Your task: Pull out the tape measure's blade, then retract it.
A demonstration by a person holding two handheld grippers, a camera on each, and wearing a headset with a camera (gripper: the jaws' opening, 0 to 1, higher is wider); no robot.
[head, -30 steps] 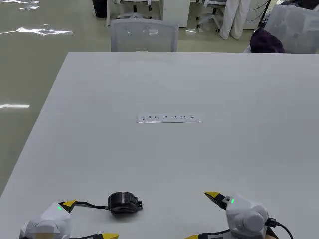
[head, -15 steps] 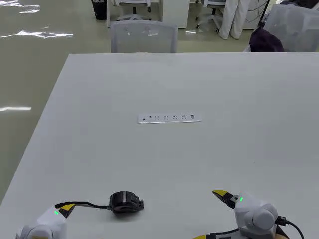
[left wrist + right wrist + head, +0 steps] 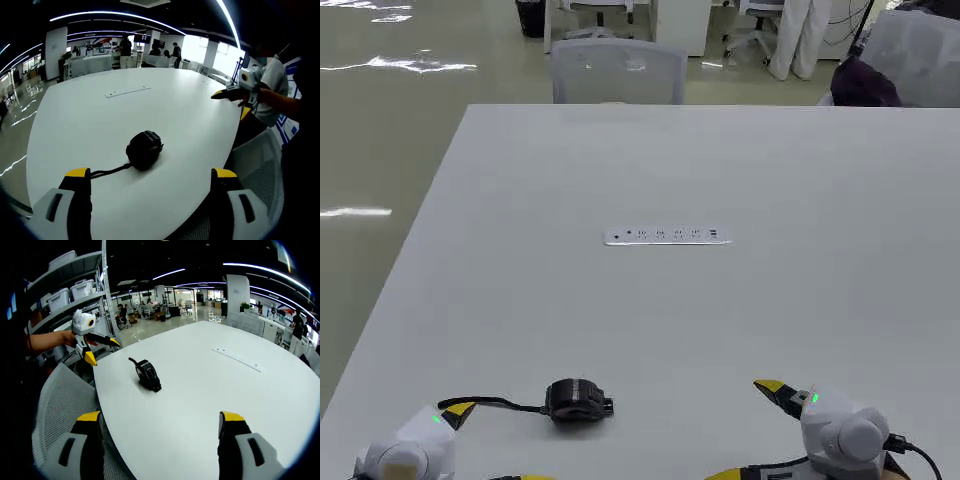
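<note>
Table (image 3: pixel 740 300): a white workbench is carrying the tape measure and a power strip.
Tape (image 3: pixel 576 399): the black tape measure is lying on the table near the front edge. It is sitting just ahead of the left gripper and well apart from the right one.
Strap (image 3: pixel 107 171): a black cord is trailing from the tape toward the left gripper's left jaw. Whether it is touching that jaw cannot be told.
Left gripper (image 3: pixel 151 174): it is hovering low at the table's edge with its yellow-tipped jaws spread wide, gripping nothing. The tape is lying ahead of the gap between them.
Right gripper (image 3: pixel 160 416): it is hanging over the table's front edge. Its jaws are also standing wide apart and holding nothing, pointing across the table toward the tape.
Power strip (image 3: pixel 667 236): a white strip is lying flat mid-table, far beyond the tape.
Chair (image 3: pixel 617 72): a grey chair is standing at the table's far side.
Bins (image 3: pixel 70 292): pale boxes are sitting on a shelf rack (image 3: pixel 102 295) in the right gripper view. What they are holding cannot be told.
</note>
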